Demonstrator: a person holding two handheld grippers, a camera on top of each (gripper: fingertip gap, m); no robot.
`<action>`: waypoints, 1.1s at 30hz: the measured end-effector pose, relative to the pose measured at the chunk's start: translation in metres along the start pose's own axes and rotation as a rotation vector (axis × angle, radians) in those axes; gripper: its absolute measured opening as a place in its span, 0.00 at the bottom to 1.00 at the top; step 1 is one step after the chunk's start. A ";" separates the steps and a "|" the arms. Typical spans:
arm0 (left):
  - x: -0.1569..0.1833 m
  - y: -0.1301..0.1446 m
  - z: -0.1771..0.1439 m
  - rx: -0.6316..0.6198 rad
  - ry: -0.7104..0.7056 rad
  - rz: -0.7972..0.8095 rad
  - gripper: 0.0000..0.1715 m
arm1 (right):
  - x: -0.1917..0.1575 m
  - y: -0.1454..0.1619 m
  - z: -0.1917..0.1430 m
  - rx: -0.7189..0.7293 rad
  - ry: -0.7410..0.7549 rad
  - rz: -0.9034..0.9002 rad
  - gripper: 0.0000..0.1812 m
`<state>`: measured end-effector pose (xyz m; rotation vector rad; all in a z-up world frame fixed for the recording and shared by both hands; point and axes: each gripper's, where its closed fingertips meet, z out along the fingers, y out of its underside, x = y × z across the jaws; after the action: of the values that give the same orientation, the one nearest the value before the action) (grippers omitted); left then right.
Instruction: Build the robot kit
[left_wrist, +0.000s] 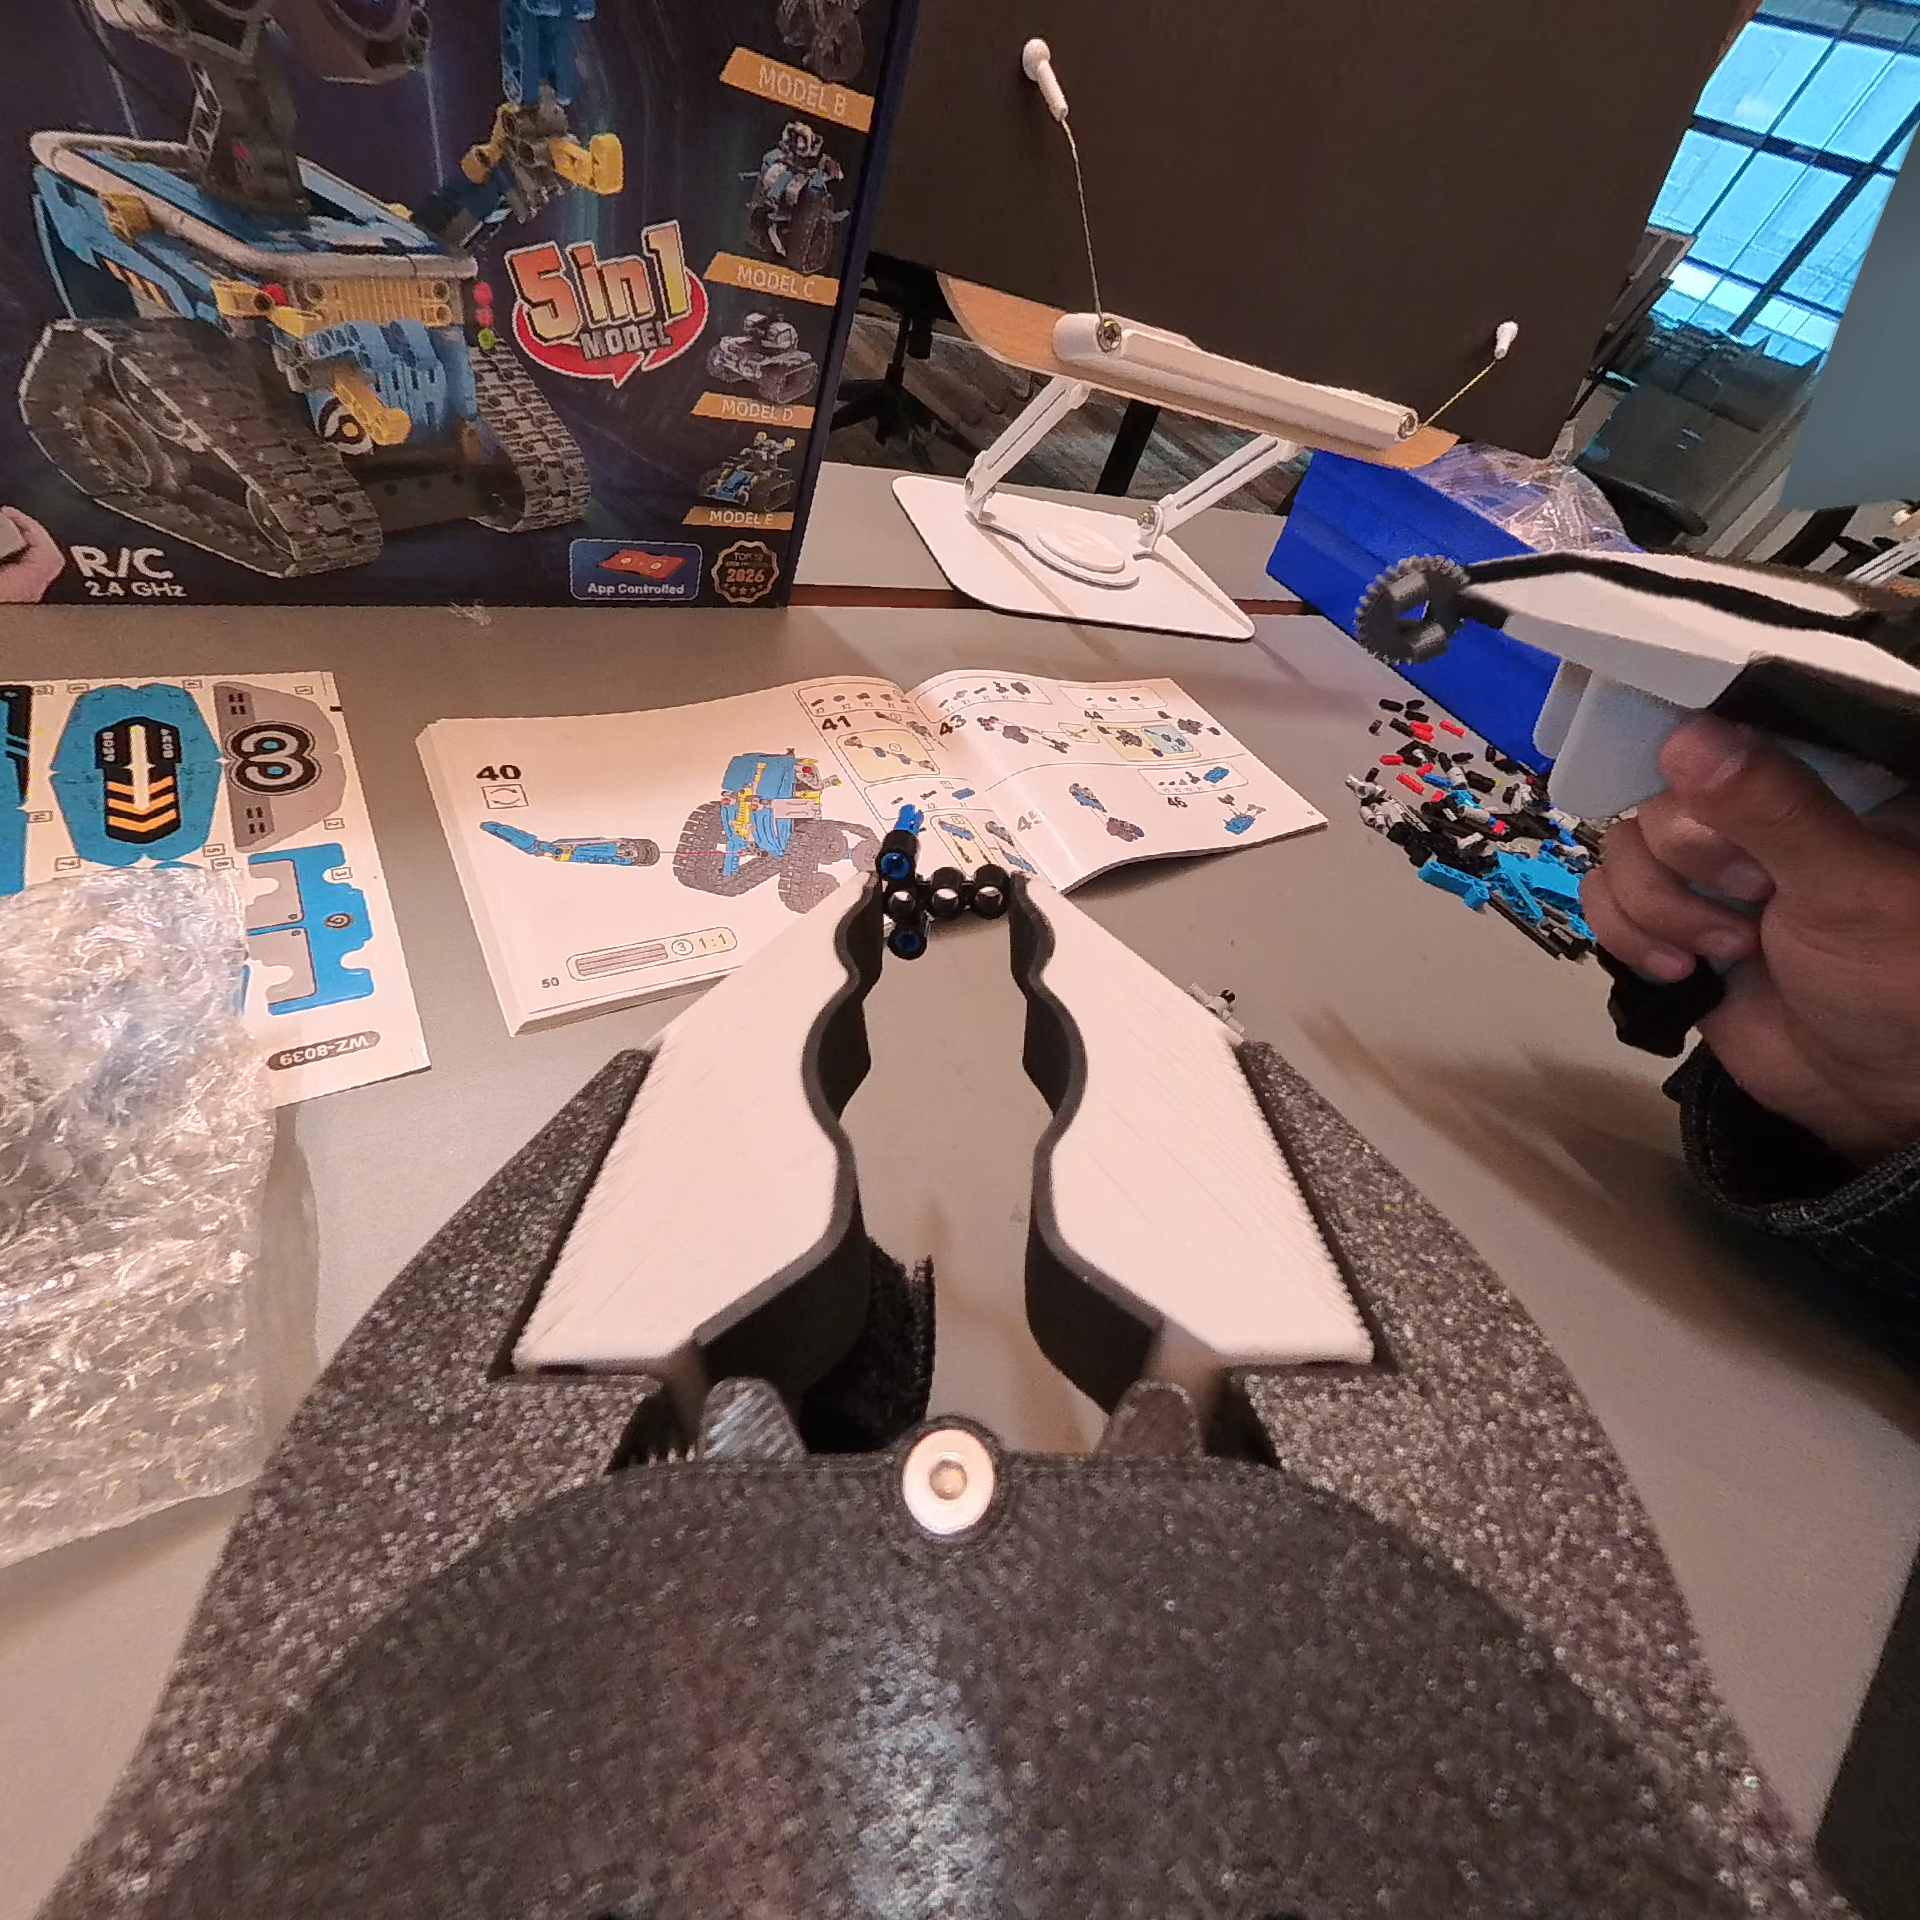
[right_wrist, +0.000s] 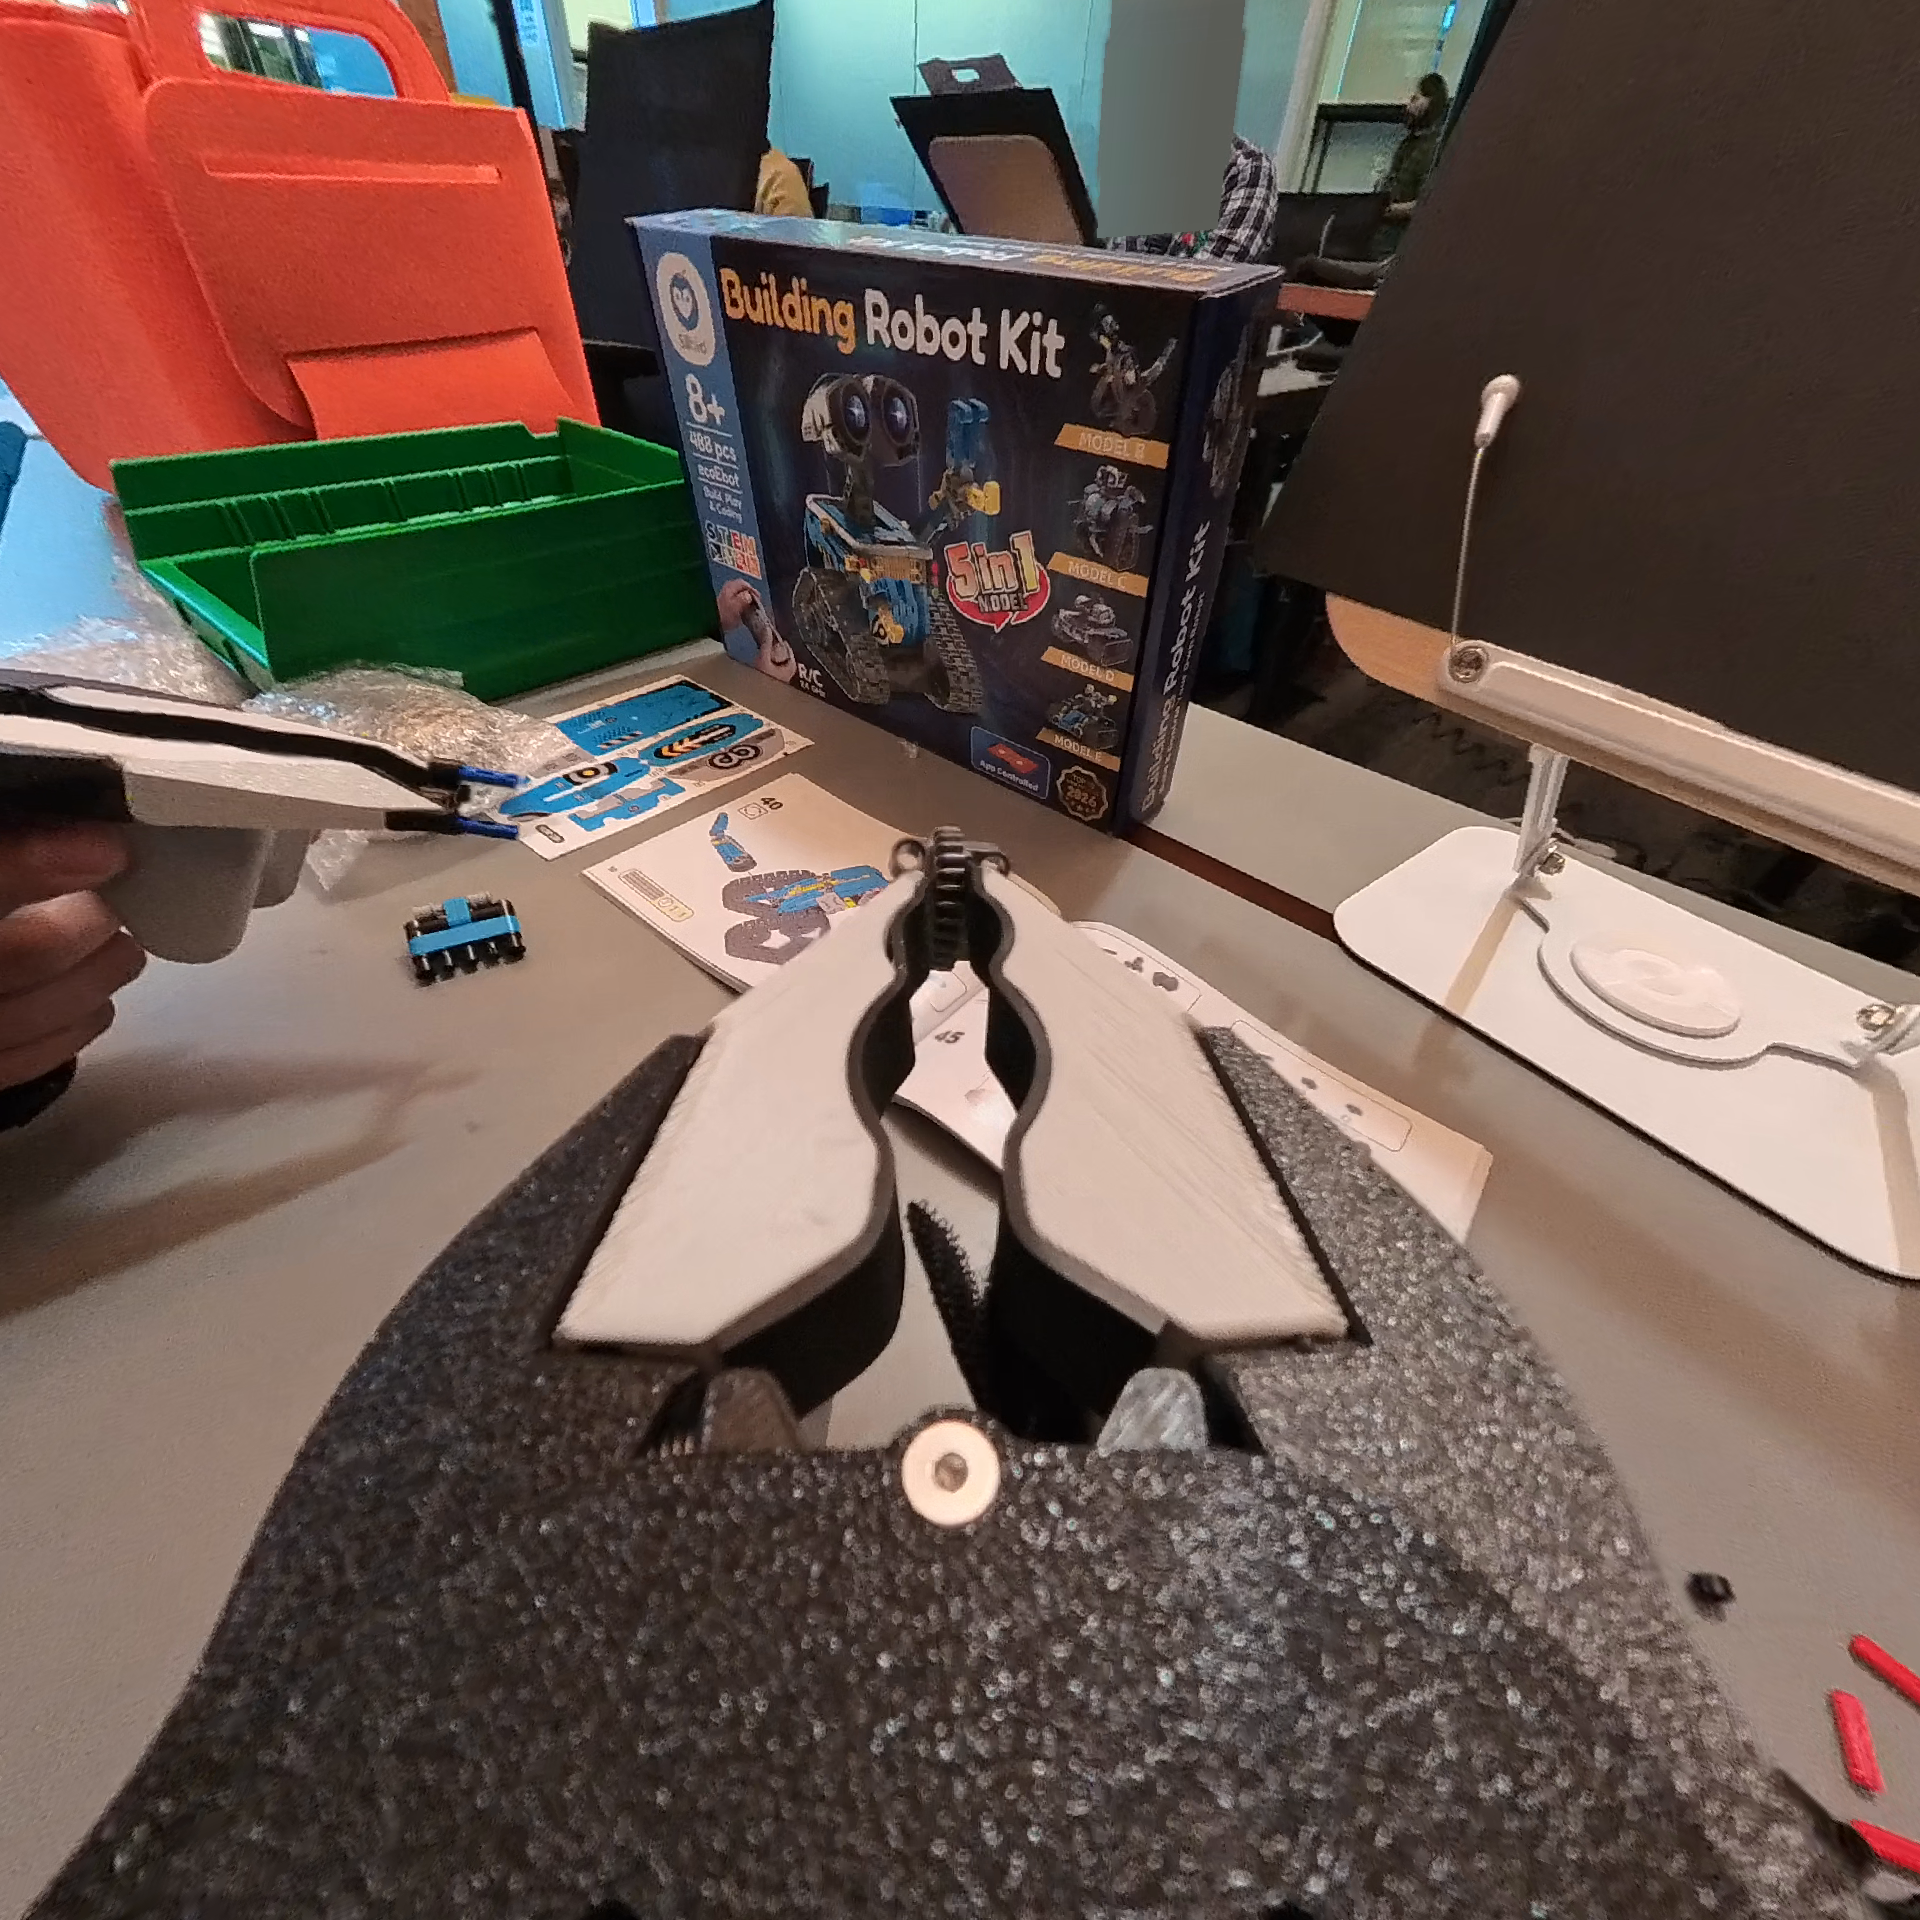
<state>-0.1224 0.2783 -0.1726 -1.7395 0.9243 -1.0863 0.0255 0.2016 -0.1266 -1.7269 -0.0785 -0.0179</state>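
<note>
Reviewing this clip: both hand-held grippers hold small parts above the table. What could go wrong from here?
1. The right hand-held gripper pinches the black gear only at its fingertips; it may slip or twist out.
2. The left hand-held gripper holds the black connector with blue pins by its ends; pressing the parts together might pivot it loose, dropping onto the open manual.

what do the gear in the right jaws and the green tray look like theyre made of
Gear: looks like matte black moulded plastic, with crisp even teeth and no metallic shine. Green tray: probably rigid plastic with a slight sheen, with thin moulded walls and ribs.
</note>
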 end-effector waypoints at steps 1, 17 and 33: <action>0.000 0.000 0.000 0.000 0.001 -0.002 0.14 | 0.001 0.000 0.000 0.001 -0.004 0.012 0.03; -0.009 0.006 -0.001 -0.032 -0.010 -0.042 0.14 | 0.031 0.057 0.040 -0.236 -0.060 0.172 0.03; 0.001 0.008 -0.001 -0.040 0.037 -0.047 0.14 | 0.022 0.063 0.038 -0.428 -0.324 0.545 0.03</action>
<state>-0.1241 0.2744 -0.1790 -1.7878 0.9377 -1.1406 0.0506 0.2308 -0.1933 -2.1130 0.1712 0.6908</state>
